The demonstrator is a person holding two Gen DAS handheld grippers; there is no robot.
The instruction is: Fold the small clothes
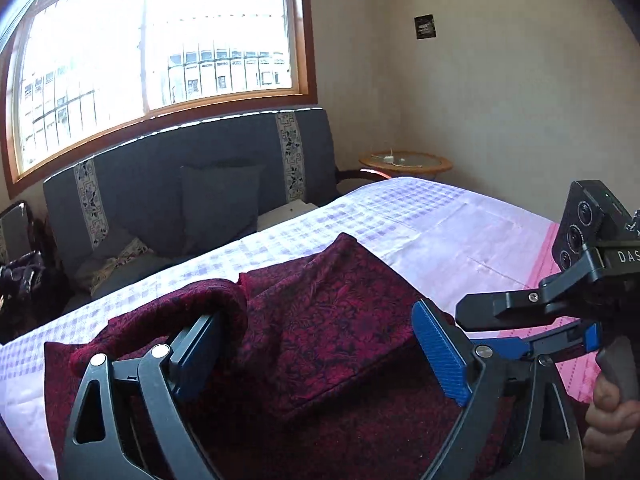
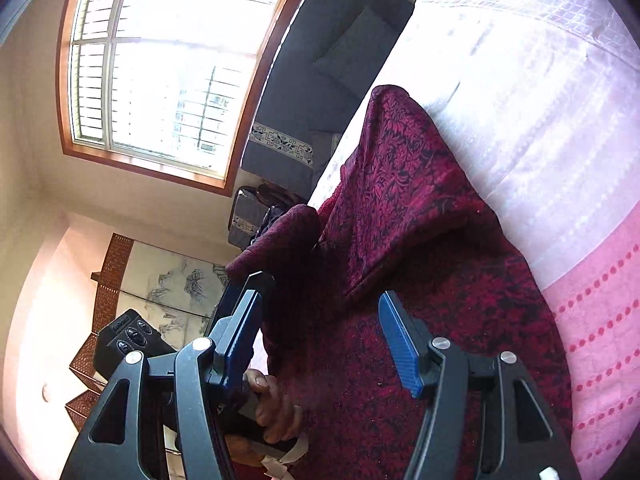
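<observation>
Left gripper [image 1: 320,354] gapes wide over the maroon garment [image 1: 332,312], right gripper [image 2: 320,344] at three o'clock, fingers apart, empty.

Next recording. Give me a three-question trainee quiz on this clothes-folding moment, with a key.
1. True or false: the left claw is clamped on the dark red garment.
2. The garment lies on: A the floor; B the bed; C a chair.
3. What colour is the dotted blanket along the bed's edge?

Key: 1 false, its jaws stand open; 2 B; 3 pink.
</observation>
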